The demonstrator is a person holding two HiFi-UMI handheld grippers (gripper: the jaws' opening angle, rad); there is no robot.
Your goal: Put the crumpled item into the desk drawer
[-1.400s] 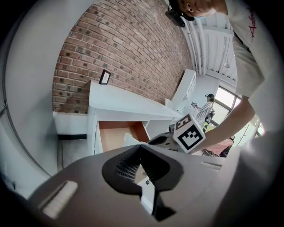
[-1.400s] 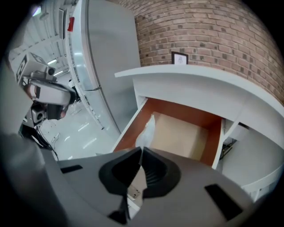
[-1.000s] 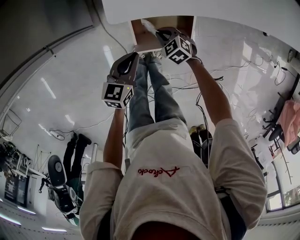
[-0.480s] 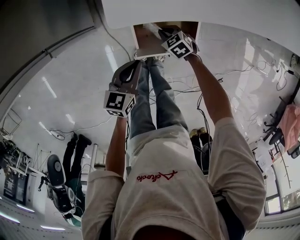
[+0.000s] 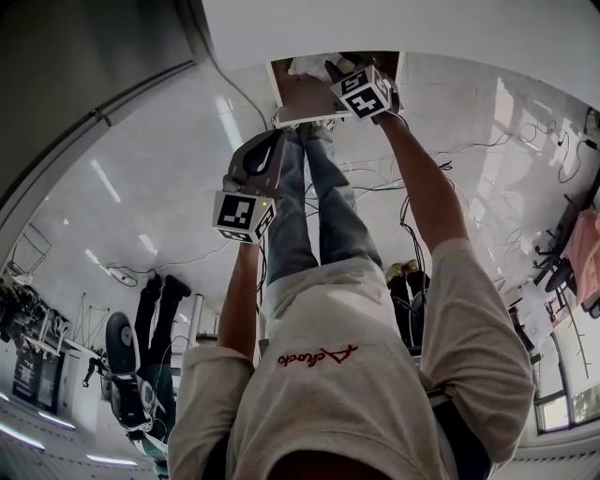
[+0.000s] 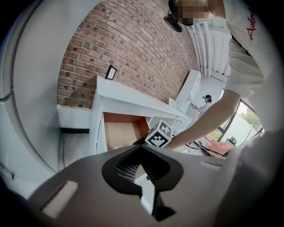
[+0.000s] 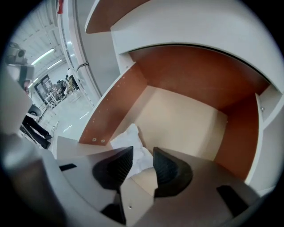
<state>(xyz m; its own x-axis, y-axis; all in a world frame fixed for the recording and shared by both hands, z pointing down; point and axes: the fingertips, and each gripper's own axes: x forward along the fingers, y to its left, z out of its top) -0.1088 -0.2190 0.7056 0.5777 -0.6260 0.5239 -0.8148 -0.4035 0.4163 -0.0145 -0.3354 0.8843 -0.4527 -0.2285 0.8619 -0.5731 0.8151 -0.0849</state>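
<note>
The desk drawer (image 5: 298,97) is pulled open at the top of the head view, showing a pale floor and brown sides (image 7: 186,117). A crumpled white paper (image 7: 128,139) lies in its near left corner and shows as a white lump (image 5: 306,66) from above. My right gripper (image 7: 141,160) hangs over the drawer, open, with the paper seen through the gap below its fingertips. In the head view it (image 5: 336,71) reaches into the drawer. My left gripper (image 5: 271,141) is held back below the drawer front. Its jaws (image 6: 138,150) are shut on nothing and point at the drawer (image 6: 117,132).
The white desk top (image 5: 394,23) runs above the drawer. A brick wall (image 6: 133,53) stands behind the desk. Cables (image 5: 450,155) trail over the glossy floor at right. Another person (image 5: 155,291) and an office chair (image 5: 117,345) are at lower left.
My right gripper has gone further into the drawer and the paper now lies on the drawer floor. The left gripper has drawn back a little from the drawer front.
</note>
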